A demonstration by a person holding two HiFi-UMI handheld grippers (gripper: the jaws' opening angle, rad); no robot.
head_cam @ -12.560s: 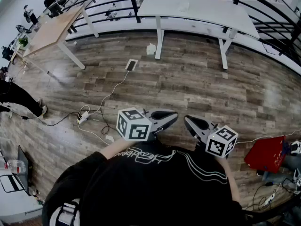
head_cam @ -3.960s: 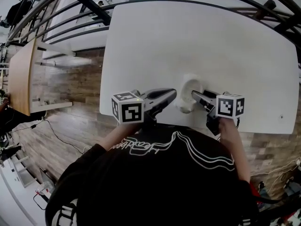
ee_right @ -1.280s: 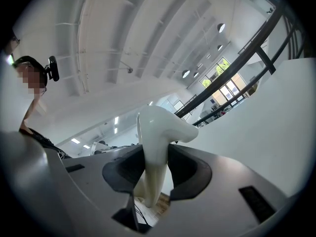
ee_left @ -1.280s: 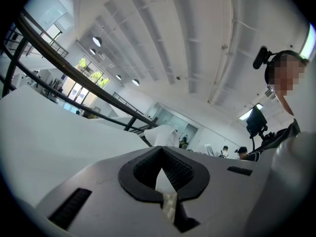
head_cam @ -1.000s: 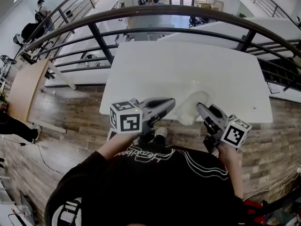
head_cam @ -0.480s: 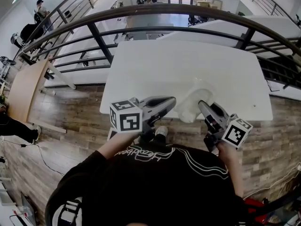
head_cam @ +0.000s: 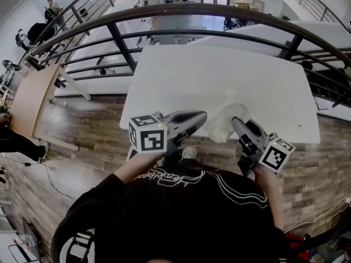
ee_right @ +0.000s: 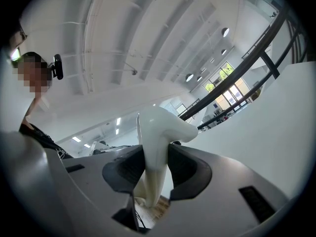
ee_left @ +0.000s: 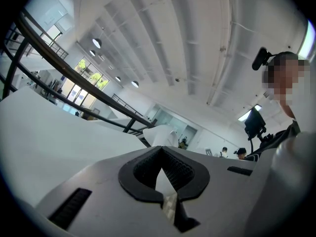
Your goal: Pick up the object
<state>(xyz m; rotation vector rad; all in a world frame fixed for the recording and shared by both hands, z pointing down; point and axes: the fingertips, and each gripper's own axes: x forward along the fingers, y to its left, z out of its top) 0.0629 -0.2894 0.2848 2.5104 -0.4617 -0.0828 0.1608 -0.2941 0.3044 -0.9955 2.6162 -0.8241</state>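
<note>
The object is a white curved piece (head_cam: 222, 126) with a bent top, held over the near edge of the white table (head_cam: 219, 75). My right gripper (head_cam: 235, 120) is shut on it from the right. In the right gripper view the white object (ee_right: 155, 137) stands upright between the two dark pads (ee_right: 185, 169), which press on its sides. My left gripper (head_cam: 204, 115) hovers just left of the object, its jaws shut with nothing between them. In the left gripper view the left gripper (ee_left: 161, 151) has its tips touching, and the white object (ee_left: 159, 134) shows beyond them.
A black curved railing (head_cam: 208, 12) runs behind the table. A wooden table (head_cam: 27, 97) stands at the far left on the plank floor (head_cam: 82, 130). Another white table (head_cam: 323, 32) lies past the railing at right. A person (head_cam: 52, 1) stands far off.
Both grippers and the white object keep their places; only the head view has shifted slightly.
</note>
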